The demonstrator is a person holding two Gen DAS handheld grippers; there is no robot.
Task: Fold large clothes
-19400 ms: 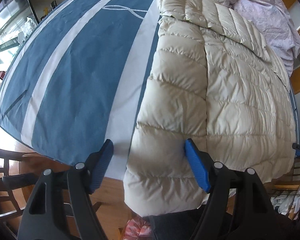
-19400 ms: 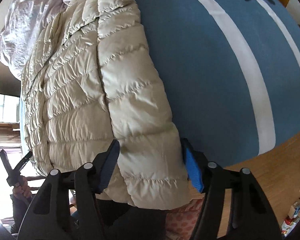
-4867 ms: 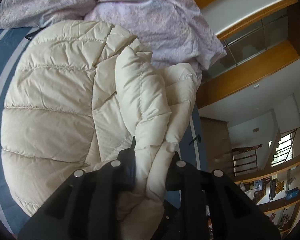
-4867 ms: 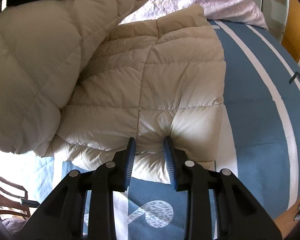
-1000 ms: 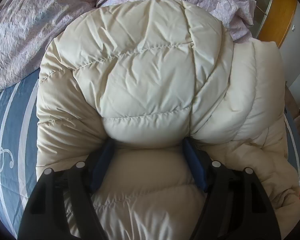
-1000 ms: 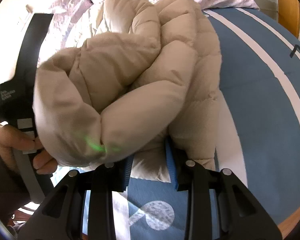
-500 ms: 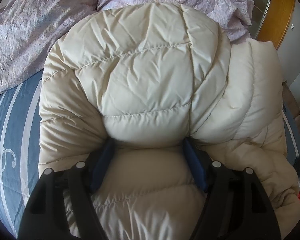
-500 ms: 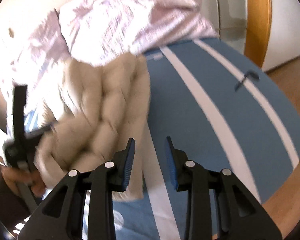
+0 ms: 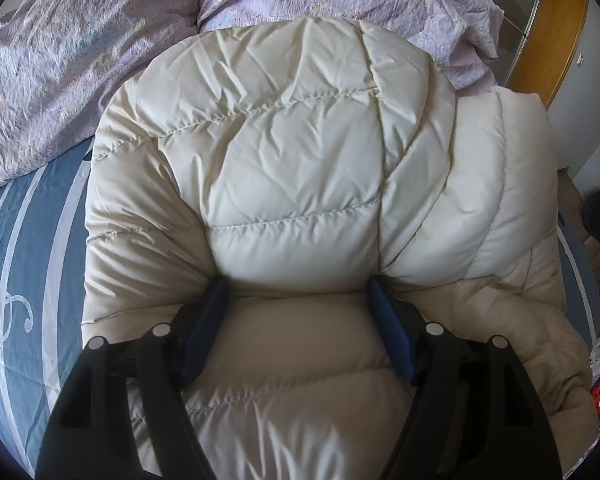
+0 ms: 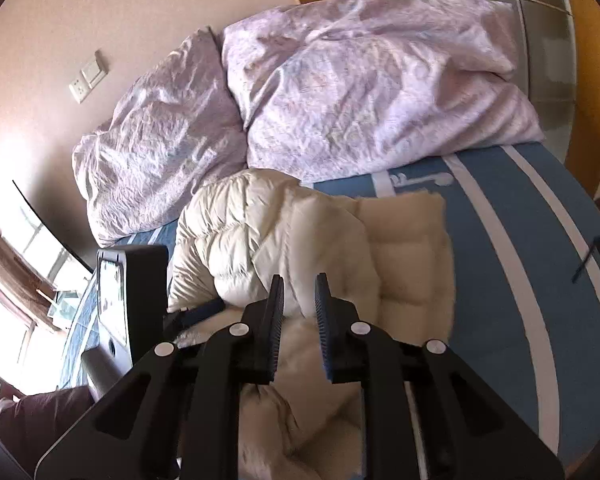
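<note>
Blue striped bedding (image 10: 540, 240) carries the bundled cream jacket (image 9: 300, 152), pillows (image 10: 360, 92) at 12 o'clock. Left gripper (image 9: 298, 308) straddles a puffy fold, fingers wide apart. Right gripper (image 10: 299, 300) hangs above the jacket, fingers nearly together, gripping nothing.

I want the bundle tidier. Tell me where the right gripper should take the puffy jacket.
Take the puffy jacket by its flat quilted edge lying on the blue striped sheet, coming in from the sheet side. That flap is thin enough for the right gripper; the rolled bulk at the left gripper looks too thick.
</note>
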